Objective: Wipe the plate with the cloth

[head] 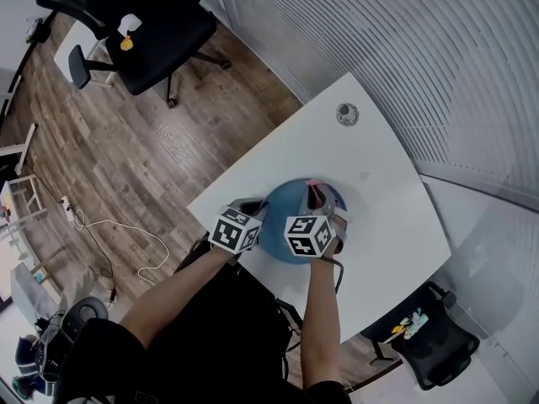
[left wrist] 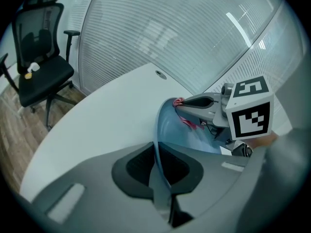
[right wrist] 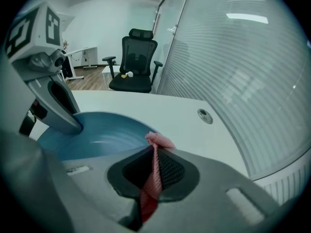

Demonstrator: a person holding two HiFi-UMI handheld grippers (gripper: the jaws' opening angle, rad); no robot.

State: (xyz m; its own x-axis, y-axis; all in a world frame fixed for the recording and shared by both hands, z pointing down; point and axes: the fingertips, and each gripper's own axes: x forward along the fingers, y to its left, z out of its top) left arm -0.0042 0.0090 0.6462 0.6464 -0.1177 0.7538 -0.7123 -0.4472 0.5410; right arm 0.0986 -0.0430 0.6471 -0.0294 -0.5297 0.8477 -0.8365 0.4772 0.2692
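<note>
A blue plate rests on the white table, between my two grippers. My left gripper is shut on the near rim of the blue plate, whose edge runs between its jaws. My right gripper is shut on a pink cloth, a fold of which sticks up past the jaws over the blue plate. In the head view the right gripper is over the plate's right part, the pink cloth showing at the far rim, and the left gripper sits at the plate's left edge.
A round cable grommet is set in the table's far part. A black office chair stands on the wooden floor beyond the table, another chair at the near right. A slatted glass wall runs along the right.
</note>
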